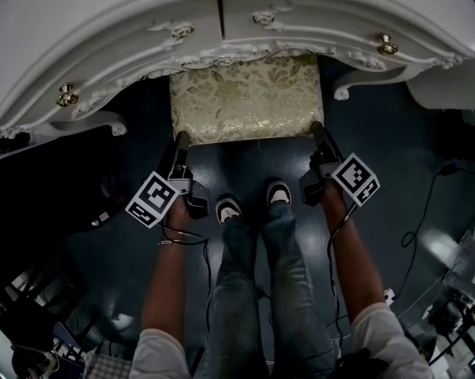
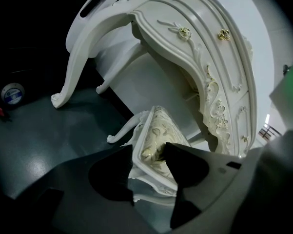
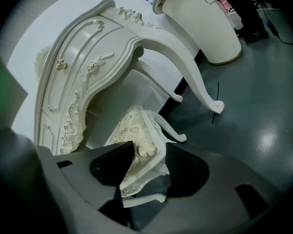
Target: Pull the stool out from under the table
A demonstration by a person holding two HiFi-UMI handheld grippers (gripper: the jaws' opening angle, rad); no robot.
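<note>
The grips look made and most of the pull is left. The left gripper (image 1: 181,142) and right gripper (image 1: 317,129) each have jaws clenched on a front corner of the stool (image 1: 245,101) (seat partly tucked under the table (image 1: 103,30)).

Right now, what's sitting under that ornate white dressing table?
A white stool with a gold floral cushion, front part sticking out. Its rear is covered by the ornate white table in the head view.
</note>
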